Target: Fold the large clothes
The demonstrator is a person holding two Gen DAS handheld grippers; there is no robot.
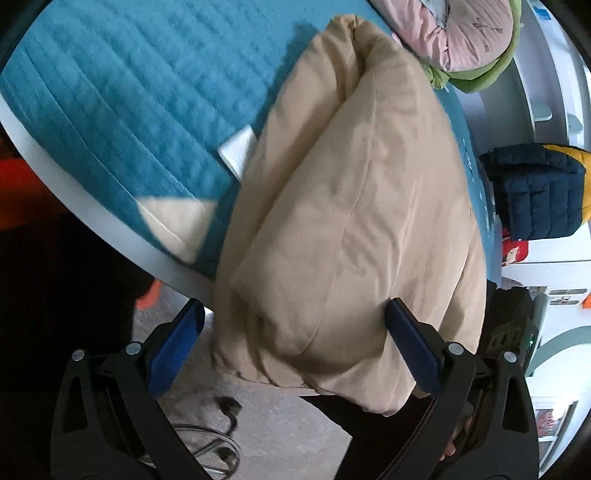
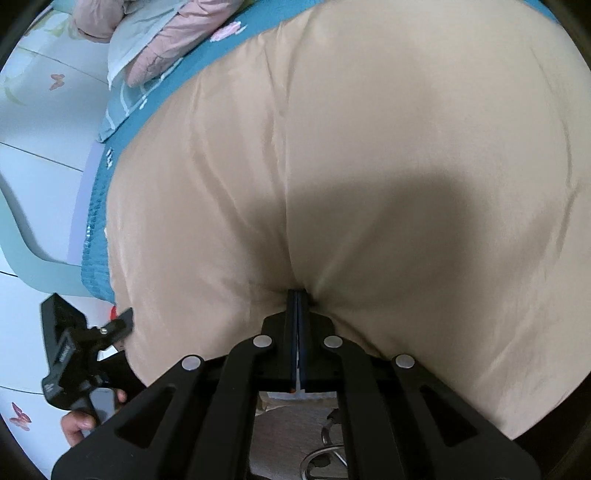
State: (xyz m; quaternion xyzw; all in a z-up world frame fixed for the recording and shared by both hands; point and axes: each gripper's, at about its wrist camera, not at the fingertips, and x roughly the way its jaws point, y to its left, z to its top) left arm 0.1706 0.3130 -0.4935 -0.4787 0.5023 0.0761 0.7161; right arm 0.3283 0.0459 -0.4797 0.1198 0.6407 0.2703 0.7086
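Note:
A big beige padded garment lies folded into a thick bundle on the teal quilted cover, and its near end hangs over the edge. My left gripper is open wide around that near end. Its right finger touches the cloth, while its left finger stands just beside it. In the right wrist view the same beige garment fills the frame. My right gripper is shut, its tips pinched into a crease of the cloth. The left gripper, held by a hand, shows at the lower left.
Pink and green padded clothes lie at the far end of the cover. A navy and yellow jacket hangs at the right. A white item sticks out from under the bundle. Cables lie on the floor below the white edge.

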